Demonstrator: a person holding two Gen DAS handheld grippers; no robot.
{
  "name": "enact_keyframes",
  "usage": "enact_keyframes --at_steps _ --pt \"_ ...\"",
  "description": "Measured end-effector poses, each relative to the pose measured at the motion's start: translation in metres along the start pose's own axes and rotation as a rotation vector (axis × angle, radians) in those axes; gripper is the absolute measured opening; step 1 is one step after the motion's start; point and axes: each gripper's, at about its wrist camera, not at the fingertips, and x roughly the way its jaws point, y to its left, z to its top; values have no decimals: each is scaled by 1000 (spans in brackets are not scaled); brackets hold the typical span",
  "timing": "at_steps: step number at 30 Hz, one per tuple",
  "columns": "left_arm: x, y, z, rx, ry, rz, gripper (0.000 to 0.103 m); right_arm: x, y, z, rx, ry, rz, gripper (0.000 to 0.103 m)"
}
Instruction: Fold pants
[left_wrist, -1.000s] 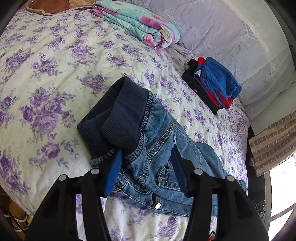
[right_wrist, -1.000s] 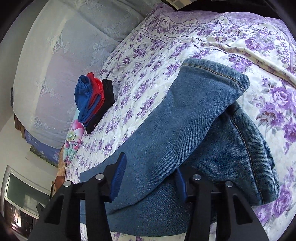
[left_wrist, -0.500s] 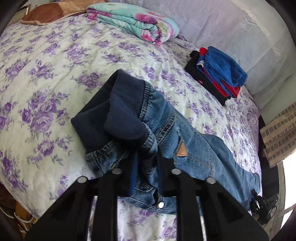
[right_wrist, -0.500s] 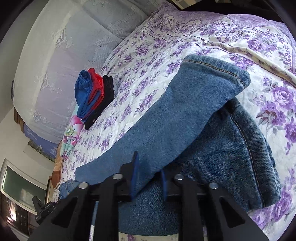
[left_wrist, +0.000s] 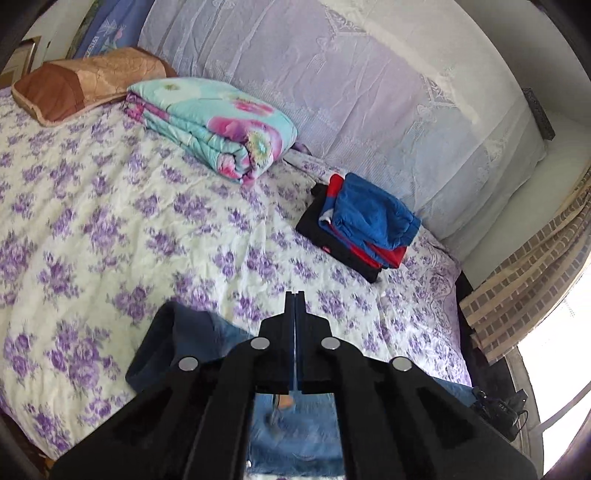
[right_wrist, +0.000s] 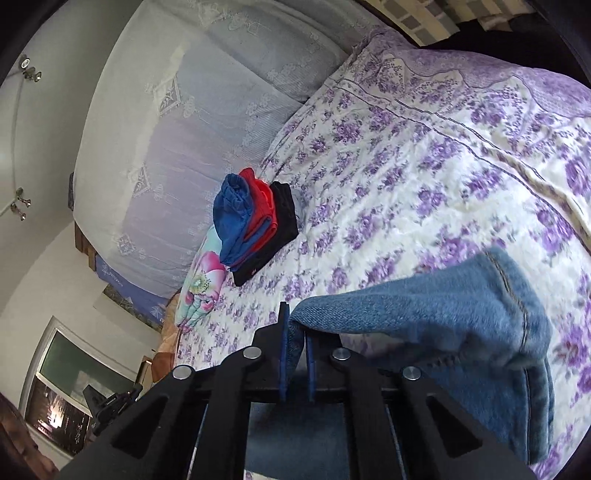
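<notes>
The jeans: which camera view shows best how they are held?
The right wrist view. There the right tool is shut on a fold of the jeans, and the cloth hangs from it above the bedspread. The left wrist view shows only the dark waistband and blurred denim behind the shut left tool.

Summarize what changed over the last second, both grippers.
Both grippers went from open over the jeans to shut. The right gripper now pinches a denim leg, lifted off the bedspread. The left gripper closed fully and tilted up; the jeans hang below it, but the grip itself is hidden. The stack of folded clothes and folded blanket stayed put.
</notes>
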Motion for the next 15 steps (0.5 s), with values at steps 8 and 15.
enact_keyframes --at_steps 8,15 --pt "12 26 -48 -14 174 112 0 31 -9 10 25 36 -45 8" --pt "5 53 -80 -78 287 143 6 19 -18 3 50 32 -33 8"
